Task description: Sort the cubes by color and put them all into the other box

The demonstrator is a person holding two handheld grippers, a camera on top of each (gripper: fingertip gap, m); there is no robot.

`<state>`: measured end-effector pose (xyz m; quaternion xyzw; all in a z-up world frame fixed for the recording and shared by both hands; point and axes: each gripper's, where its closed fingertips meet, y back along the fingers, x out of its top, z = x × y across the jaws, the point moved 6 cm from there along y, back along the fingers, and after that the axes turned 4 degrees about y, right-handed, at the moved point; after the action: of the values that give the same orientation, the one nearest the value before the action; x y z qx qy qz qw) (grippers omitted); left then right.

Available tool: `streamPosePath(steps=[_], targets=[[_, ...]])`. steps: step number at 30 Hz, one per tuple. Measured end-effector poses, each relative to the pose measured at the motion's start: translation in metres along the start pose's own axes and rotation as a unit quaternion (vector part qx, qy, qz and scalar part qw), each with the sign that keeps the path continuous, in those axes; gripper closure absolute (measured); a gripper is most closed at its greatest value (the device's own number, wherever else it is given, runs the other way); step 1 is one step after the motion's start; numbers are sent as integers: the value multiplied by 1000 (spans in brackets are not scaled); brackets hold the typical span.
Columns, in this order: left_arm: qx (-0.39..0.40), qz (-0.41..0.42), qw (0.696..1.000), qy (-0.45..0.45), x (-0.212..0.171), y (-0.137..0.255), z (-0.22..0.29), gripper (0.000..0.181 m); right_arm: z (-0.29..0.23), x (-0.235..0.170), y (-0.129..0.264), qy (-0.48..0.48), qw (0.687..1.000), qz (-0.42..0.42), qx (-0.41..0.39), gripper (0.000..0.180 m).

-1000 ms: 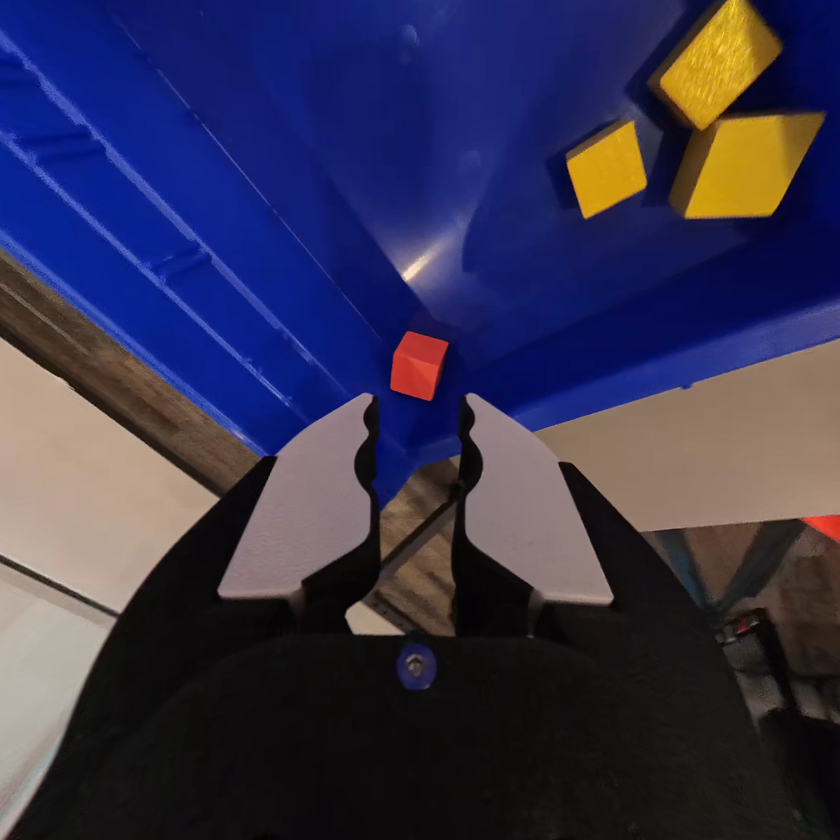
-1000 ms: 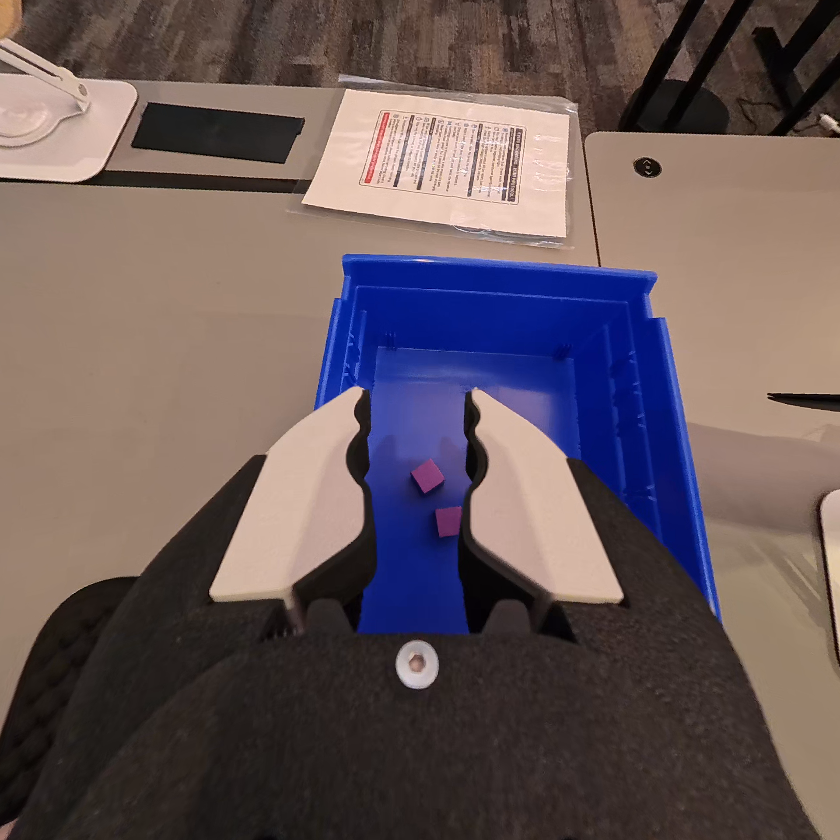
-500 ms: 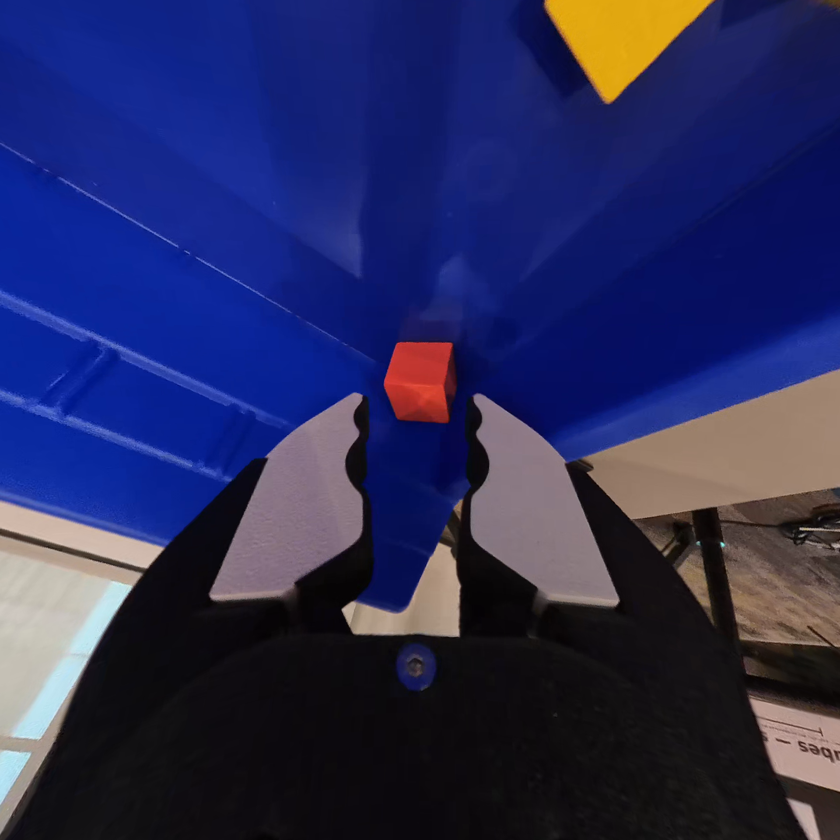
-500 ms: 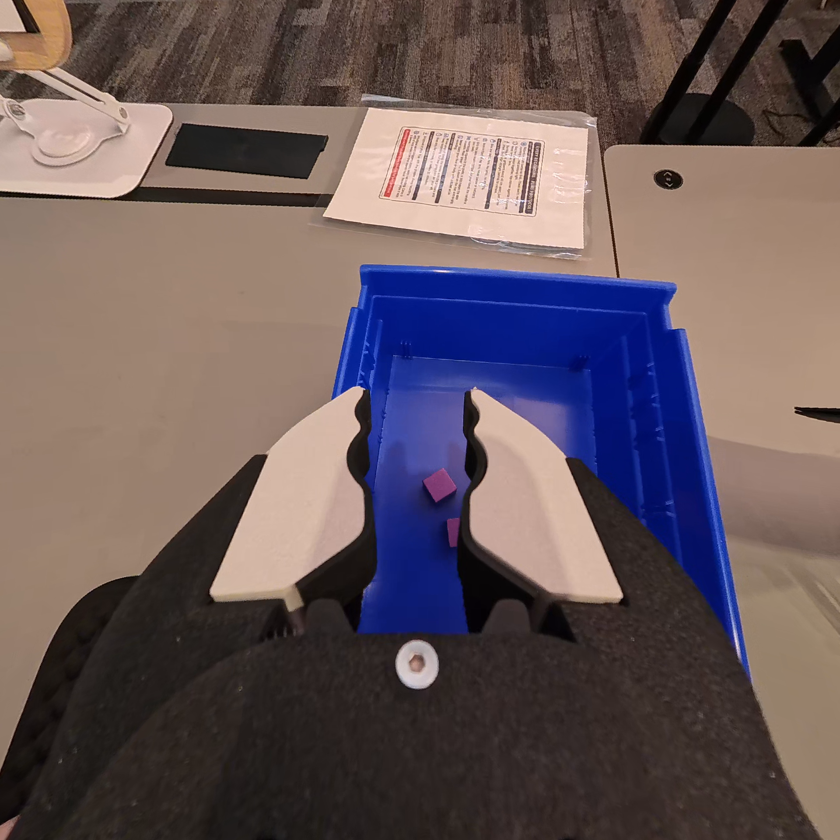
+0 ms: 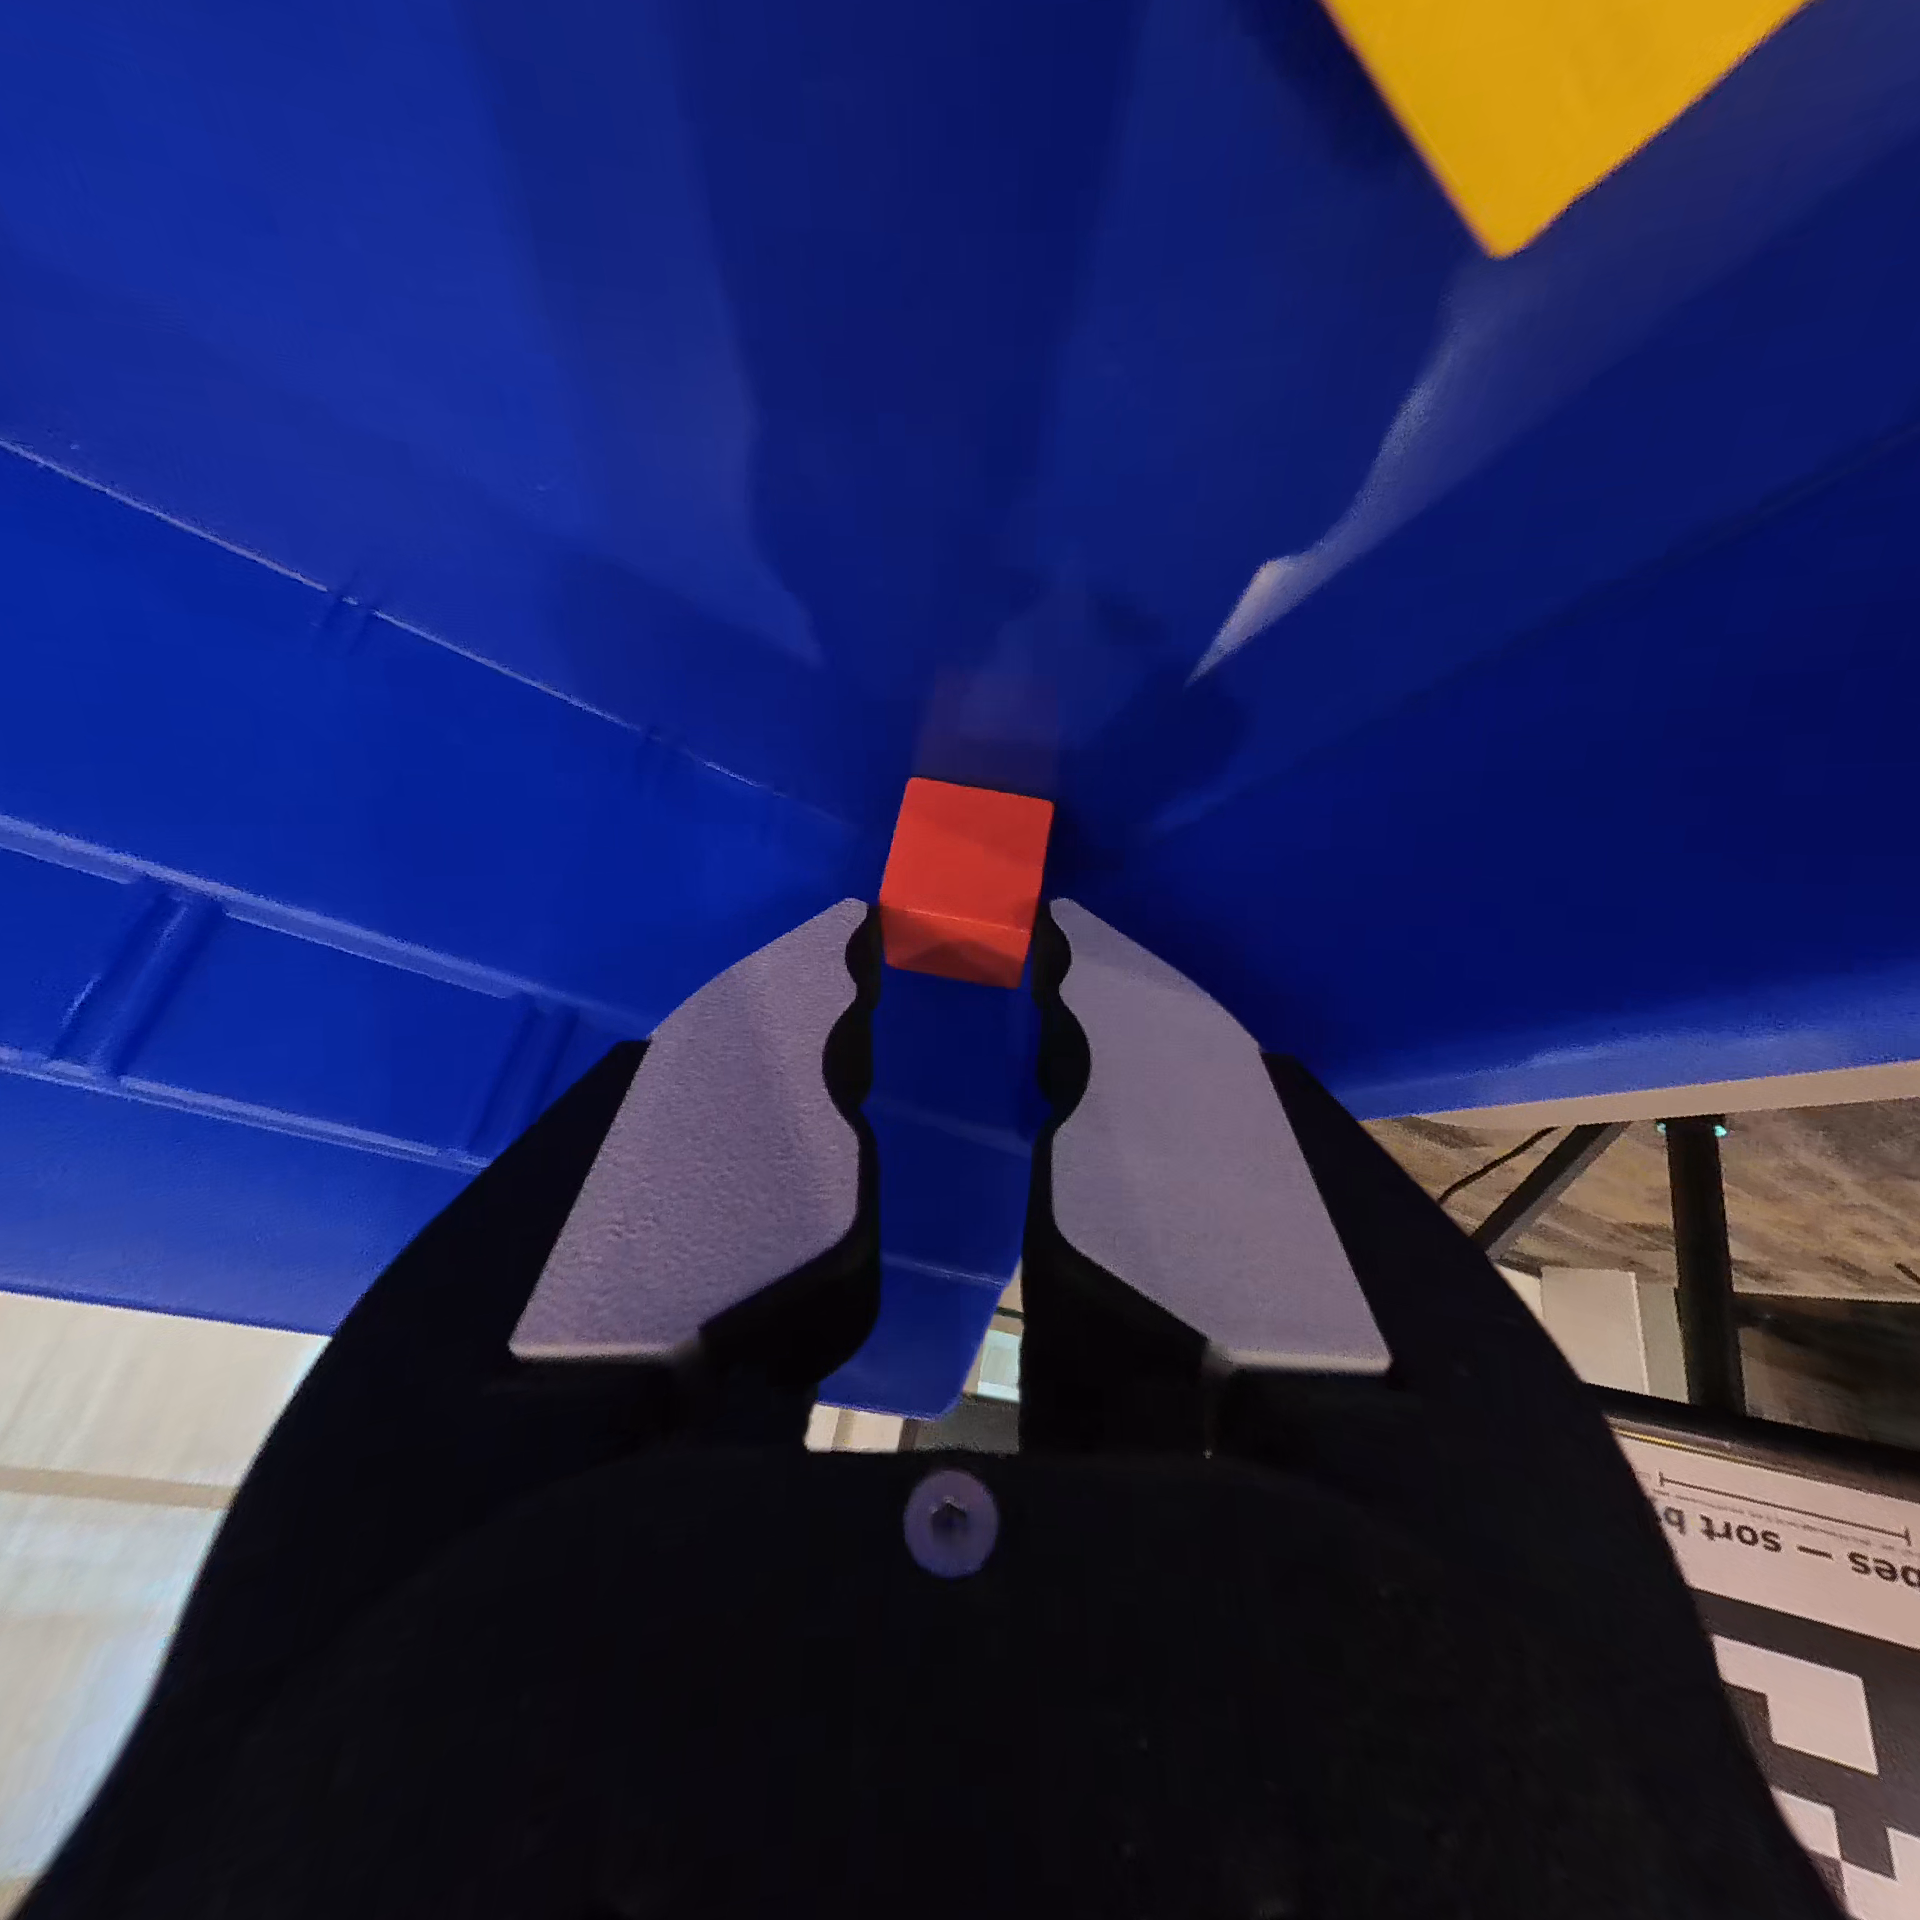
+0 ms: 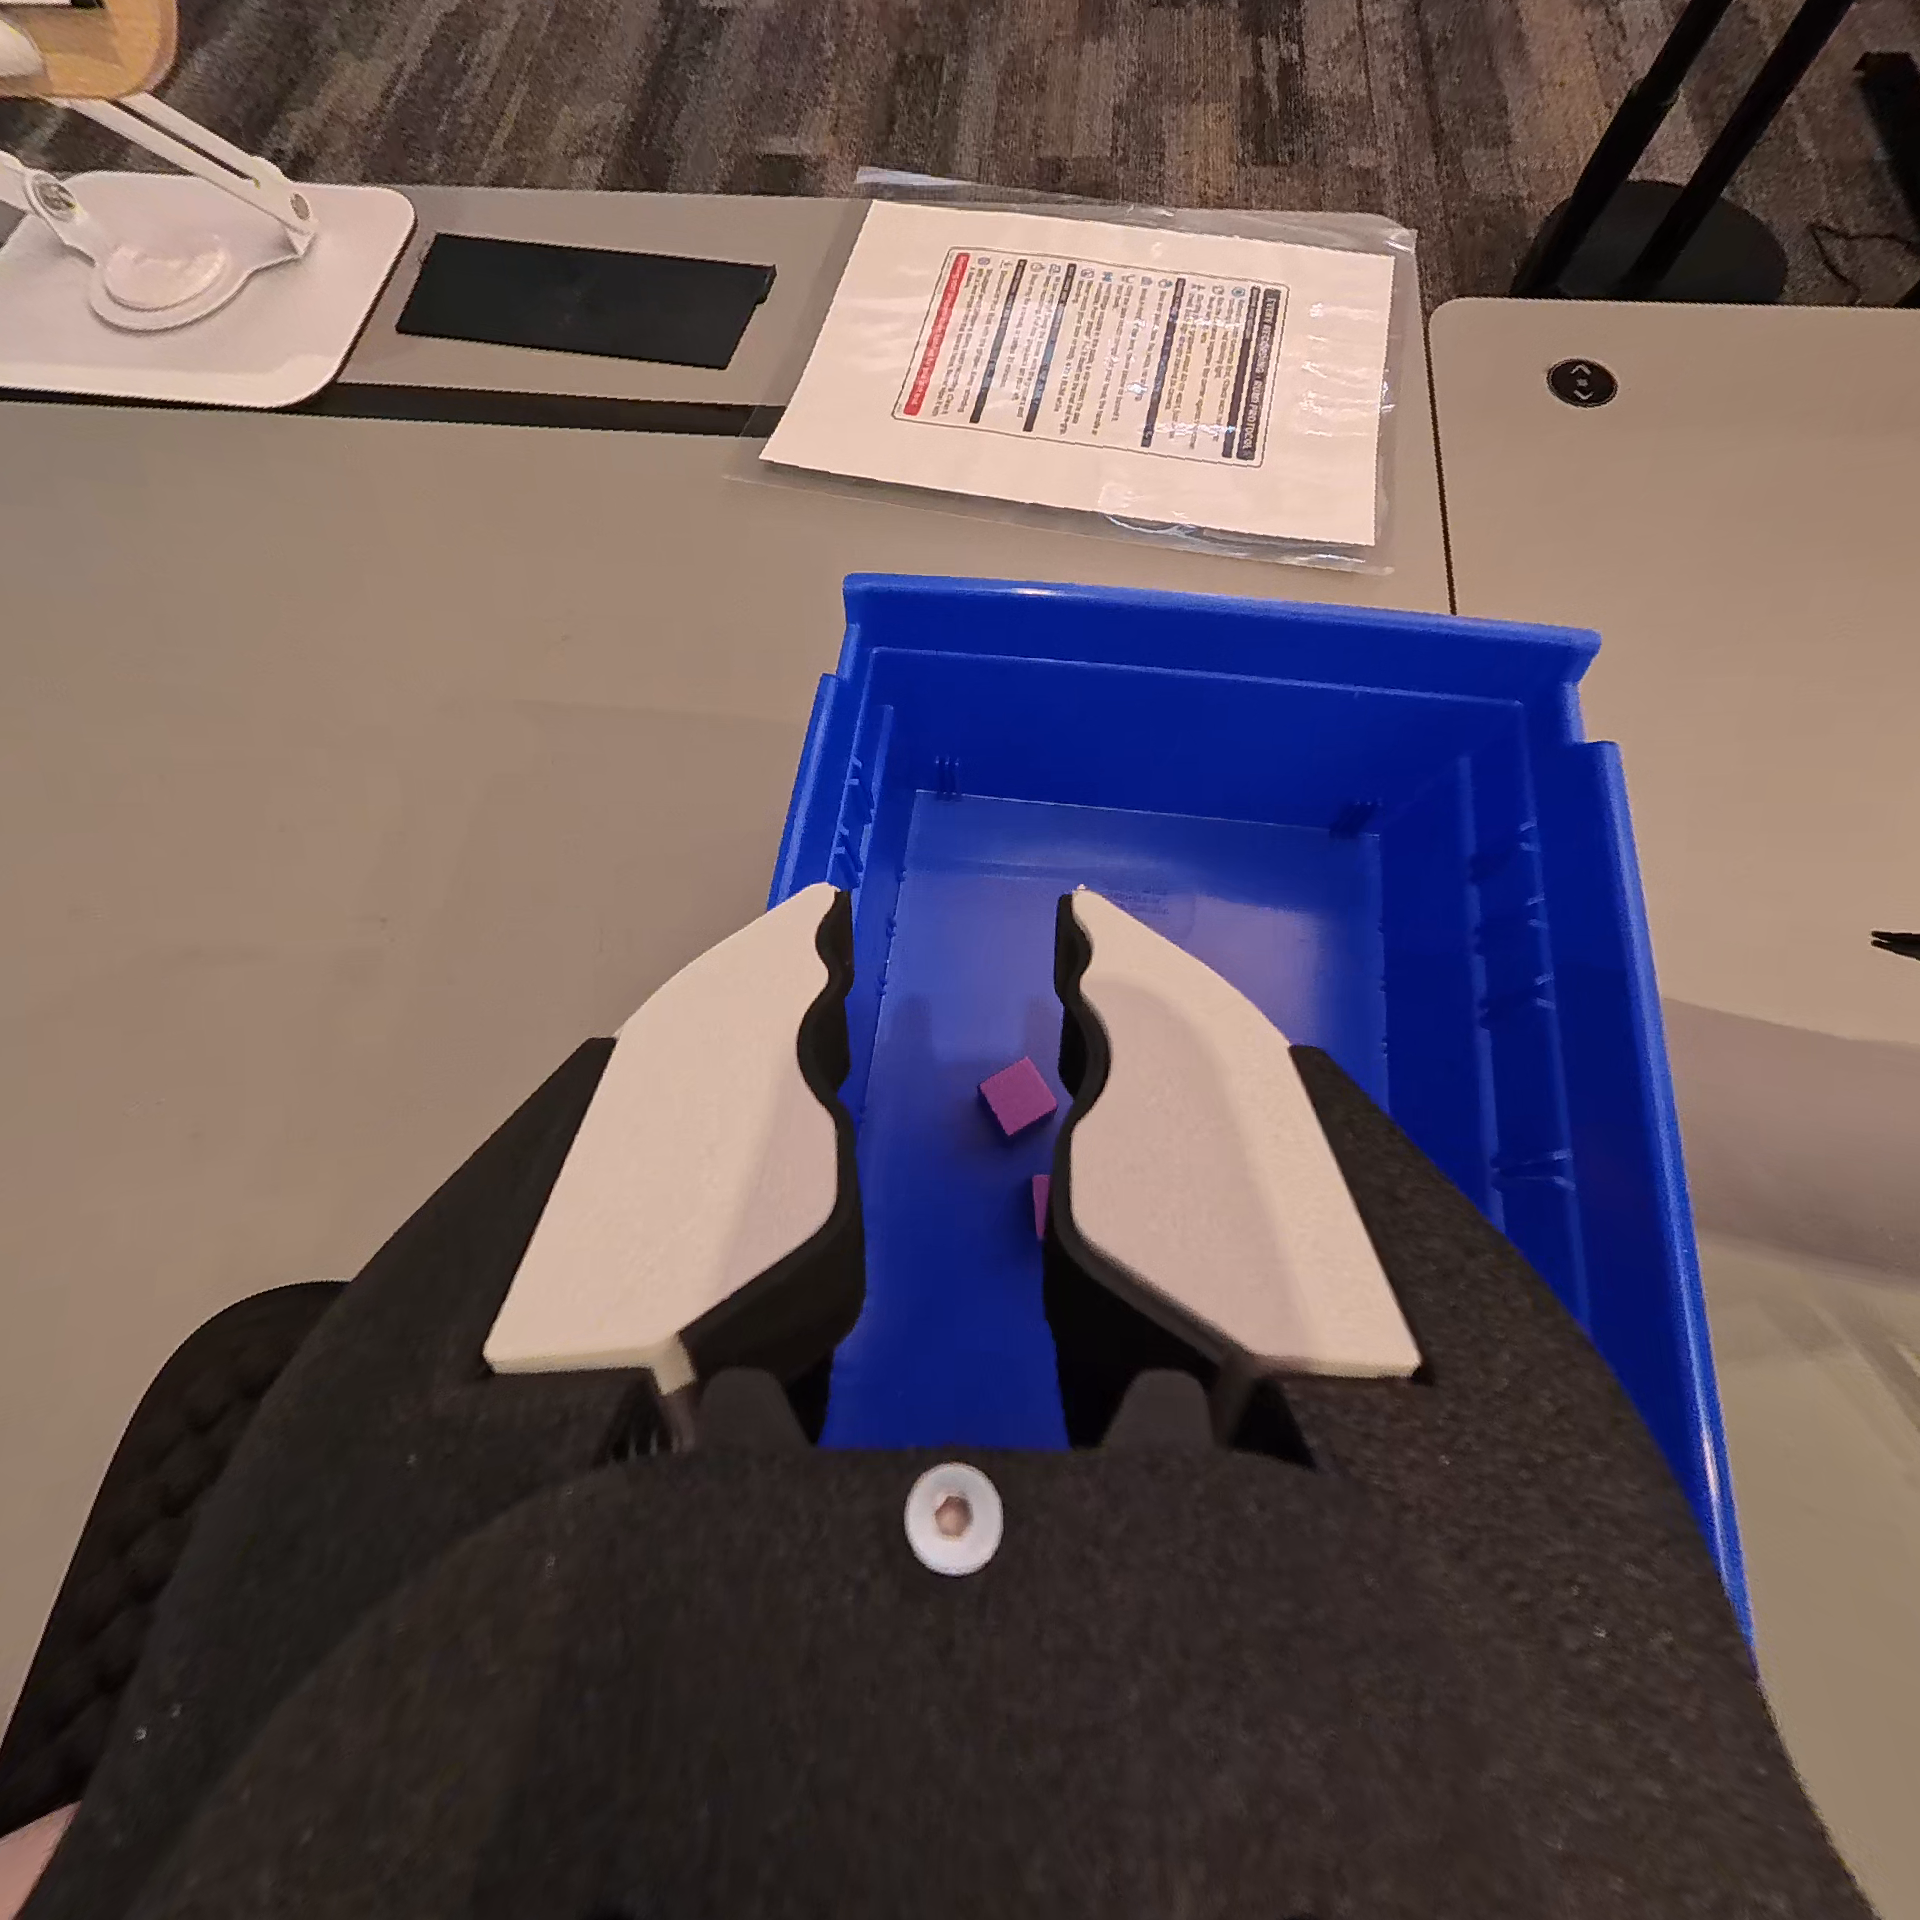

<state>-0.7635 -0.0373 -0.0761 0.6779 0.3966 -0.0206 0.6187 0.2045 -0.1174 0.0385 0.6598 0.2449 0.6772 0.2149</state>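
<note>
In the left wrist view a small red cube (image 5: 966, 873) sits in a corner of a blue box (image 5: 520, 520). My left gripper (image 5: 958, 914) has its fingertips against both sides of the cube's near end, shut on it. One yellow cube (image 5: 1558, 104) shows at the top right, cut off by the frame. In the right wrist view my right gripper (image 6: 956, 904) is open and empty above the near end of another blue box (image 6: 1216, 613). Two purple cubes lie on that box's floor: one (image 6: 1016, 1107) between my fingers, the other (image 6: 1039, 1205) half hidden by the right finger.
A printed sheet in a plastic sleeve (image 6: 1091, 364) lies behind the box, with a black rectangle (image 6: 582, 312) and a white stand base (image 6: 187, 281) to its left. A second table (image 6: 1683, 468) adjoins on the right. A patterned sheet (image 5: 1787, 1621) lies at the left view's lower right.
My left gripper moved forward to the red cube and its fingers narrowed onto it. My right gripper drifted a little back and left over the box, still open.
</note>
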Motion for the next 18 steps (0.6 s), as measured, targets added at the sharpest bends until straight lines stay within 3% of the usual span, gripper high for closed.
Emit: streamPosePath(steps=[6,10,13,18], targets=[[7,53,998,39,-12,35,-11,153,1,-1,1,-3,1000,3,4,144],[61,227,966,106,-20,106,-38,153,-6,7,1,7,1000,13,8,144],[89,431,889,125,-12,178,-42,153,-22,24,3,22,999,34,25,144],[179,691,700,40,34,300,14,153,-85,69,4,40,989,71,121,144]])
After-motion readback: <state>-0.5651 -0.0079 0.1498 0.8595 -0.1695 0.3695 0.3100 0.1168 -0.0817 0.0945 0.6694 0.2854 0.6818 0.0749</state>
